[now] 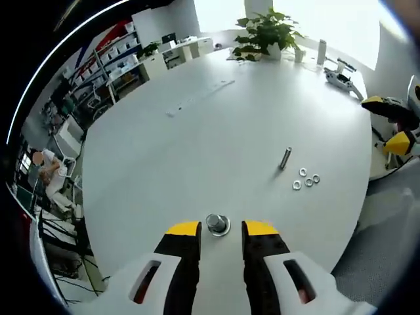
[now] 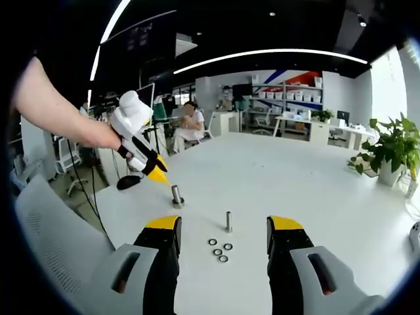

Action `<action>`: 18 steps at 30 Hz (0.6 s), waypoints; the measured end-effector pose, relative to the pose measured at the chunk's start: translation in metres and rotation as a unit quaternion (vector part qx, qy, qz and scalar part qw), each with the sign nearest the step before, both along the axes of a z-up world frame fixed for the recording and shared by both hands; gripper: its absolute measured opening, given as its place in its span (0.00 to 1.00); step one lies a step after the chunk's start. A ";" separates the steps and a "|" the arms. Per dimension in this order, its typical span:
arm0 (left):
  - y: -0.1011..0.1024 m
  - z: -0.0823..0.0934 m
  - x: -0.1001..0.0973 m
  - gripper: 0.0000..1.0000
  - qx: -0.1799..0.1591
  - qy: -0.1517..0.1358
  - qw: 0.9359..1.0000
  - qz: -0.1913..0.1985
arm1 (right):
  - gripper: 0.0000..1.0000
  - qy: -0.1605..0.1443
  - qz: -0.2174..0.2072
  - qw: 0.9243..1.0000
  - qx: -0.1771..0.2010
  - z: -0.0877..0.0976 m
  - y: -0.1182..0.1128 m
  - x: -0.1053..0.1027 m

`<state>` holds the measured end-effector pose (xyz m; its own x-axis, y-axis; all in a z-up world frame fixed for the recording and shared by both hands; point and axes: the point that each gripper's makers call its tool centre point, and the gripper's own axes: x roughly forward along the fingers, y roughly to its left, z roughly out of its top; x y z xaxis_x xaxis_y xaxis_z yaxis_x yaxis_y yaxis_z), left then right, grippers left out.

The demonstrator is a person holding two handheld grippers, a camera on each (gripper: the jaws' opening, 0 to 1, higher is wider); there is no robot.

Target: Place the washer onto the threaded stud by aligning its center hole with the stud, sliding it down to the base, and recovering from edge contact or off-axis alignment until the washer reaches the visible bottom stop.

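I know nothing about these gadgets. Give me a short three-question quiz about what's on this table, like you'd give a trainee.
1. True or false: a washer is already seated on the bare threaded stud standing near the loose washers.
2. Multiple choice: how many loose washers lie beside that stud? A) two B) four C) seven
3. Fill in: the left hand-held gripper has its open jaws on either side of a second stud with a ____ base.

Key: 1 false. 2 B. 3 round. The right hand-held gripper is also open, holding nothing. The white table also carries a potted plant at its far edge.
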<state>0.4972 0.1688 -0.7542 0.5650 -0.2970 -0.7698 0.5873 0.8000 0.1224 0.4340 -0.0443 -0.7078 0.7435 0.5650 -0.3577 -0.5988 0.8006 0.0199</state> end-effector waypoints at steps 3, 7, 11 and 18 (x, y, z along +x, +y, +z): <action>-0.007 0.006 -0.013 0.22 -0.011 -0.019 1.000 -0.003 | 0.55 0.000 0.003 1.000 -0.003 -0.001 0.001 -0.002; -0.015 0.015 -0.023 0.23 -0.055 -0.031 0.998 0.027 | 0.55 -0.002 0.005 1.000 -0.008 -0.002 0.001 -0.002; -0.022 0.024 -0.033 0.23 -0.075 -0.049 0.995 0.037 | 0.55 -0.001 0.006 1.000 -0.009 -0.003 0.002 -0.003; -0.033 0.043 -0.044 0.24 -0.125 -0.085 0.987 0.061 | 0.55 -0.001 0.005 1.000 -0.012 -0.004 0.000 -0.003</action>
<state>0.4537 0.1360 -0.7116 0.7223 -0.3869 -0.5732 0.4728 0.8812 0.0010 0.4313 -0.0440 -0.7122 0.7385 0.5635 -0.3702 -0.6065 0.7951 0.0003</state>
